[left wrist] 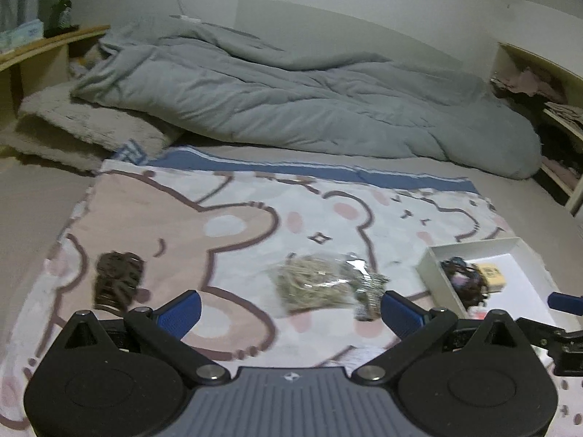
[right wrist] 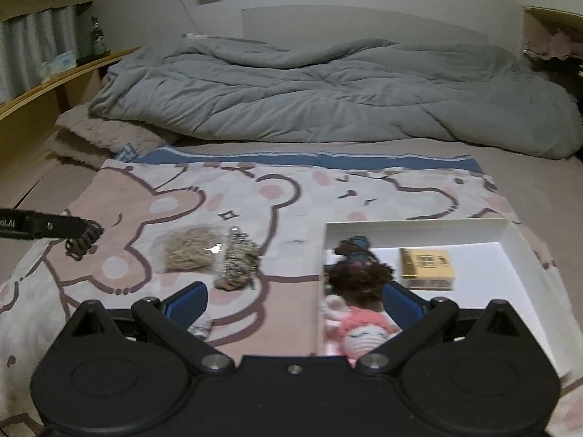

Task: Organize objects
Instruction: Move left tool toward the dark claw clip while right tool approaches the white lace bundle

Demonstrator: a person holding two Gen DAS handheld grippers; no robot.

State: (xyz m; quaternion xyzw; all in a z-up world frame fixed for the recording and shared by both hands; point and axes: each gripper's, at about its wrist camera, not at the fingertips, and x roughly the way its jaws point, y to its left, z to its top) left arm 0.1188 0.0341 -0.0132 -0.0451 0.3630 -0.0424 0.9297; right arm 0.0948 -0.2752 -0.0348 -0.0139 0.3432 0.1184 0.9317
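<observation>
A white box point(right wrist: 510, 233) lies on the bear-print blanket at the right; it also shows in the left wrist view point(left wrist: 473, 245). In it are a yellow carton point(right wrist: 427, 264), dark hair ties point(right wrist: 359, 271) and a pink knitted doll point(right wrist: 362, 331). A clear bag of rubber bands point(left wrist: 313, 284) point(right wrist: 193, 247) lies mid-blanket beside a crumpled patterned item point(right wrist: 238, 266). A dark hair claw point(left wrist: 116, 278) point(right wrist: 83, 242) lies at the left. My left gripper point(left wrist: 289, 309) is open above the blanket, short of the bag. My right gripper point(right wrist: 295, 304) is open over the box's left edge.
A crumpled grey duvet point(left wrist: 291, 98) fills the back of the bed. A fuzzy beige pillow point(left wrist: 80, 127) lies at the left. A wooden shelf point(left wrist: 47, 42) with a bottle stands at the far left. Shelves with clothes point(left wrist: 561, 116) stand at the right.
</observation>
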